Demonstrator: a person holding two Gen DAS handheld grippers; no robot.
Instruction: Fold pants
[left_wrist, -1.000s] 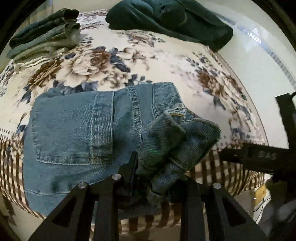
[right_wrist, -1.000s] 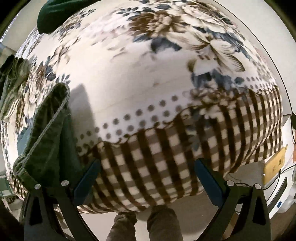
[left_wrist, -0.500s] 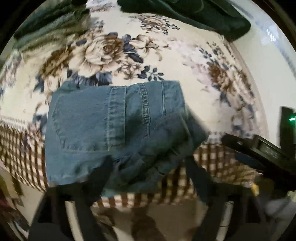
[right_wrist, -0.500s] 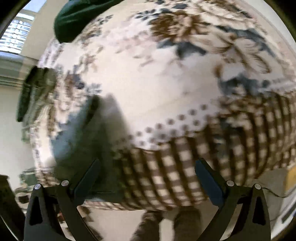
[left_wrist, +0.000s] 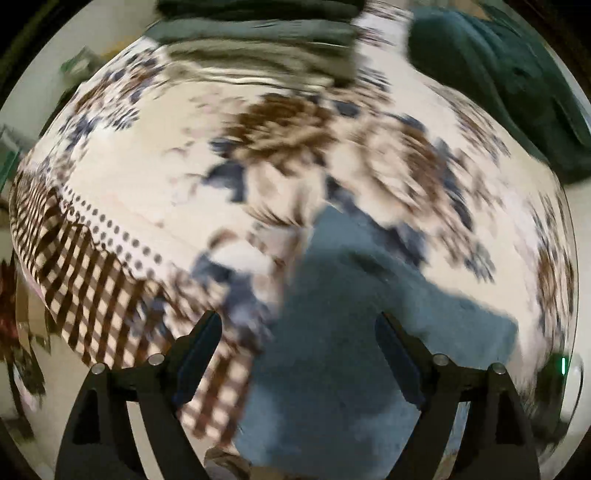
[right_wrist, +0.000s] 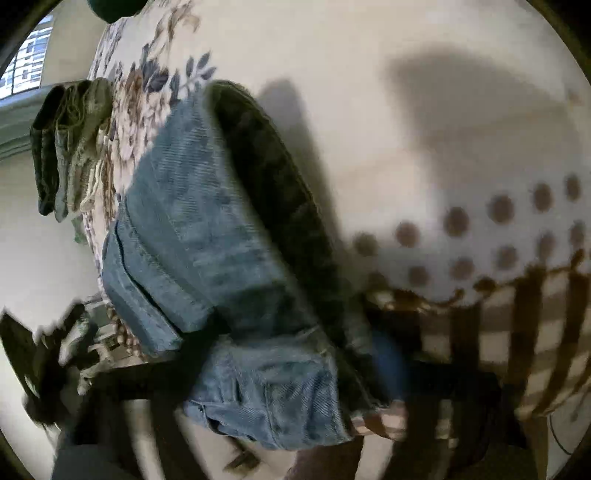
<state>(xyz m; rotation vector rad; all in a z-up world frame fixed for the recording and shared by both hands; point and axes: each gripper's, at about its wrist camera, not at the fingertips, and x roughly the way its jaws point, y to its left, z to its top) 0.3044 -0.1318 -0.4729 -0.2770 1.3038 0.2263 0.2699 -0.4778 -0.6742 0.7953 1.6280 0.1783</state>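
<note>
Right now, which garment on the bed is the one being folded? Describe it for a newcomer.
Find the floral bedspread with the brown checked border. Near that border lies a folded pair of light blue denim jeans. The neighbouring stack of folded olive and grey pants and the dark green garment lie farther back.

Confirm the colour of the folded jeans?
Blue denim jeans, clearest in the right wrist view.
</note>
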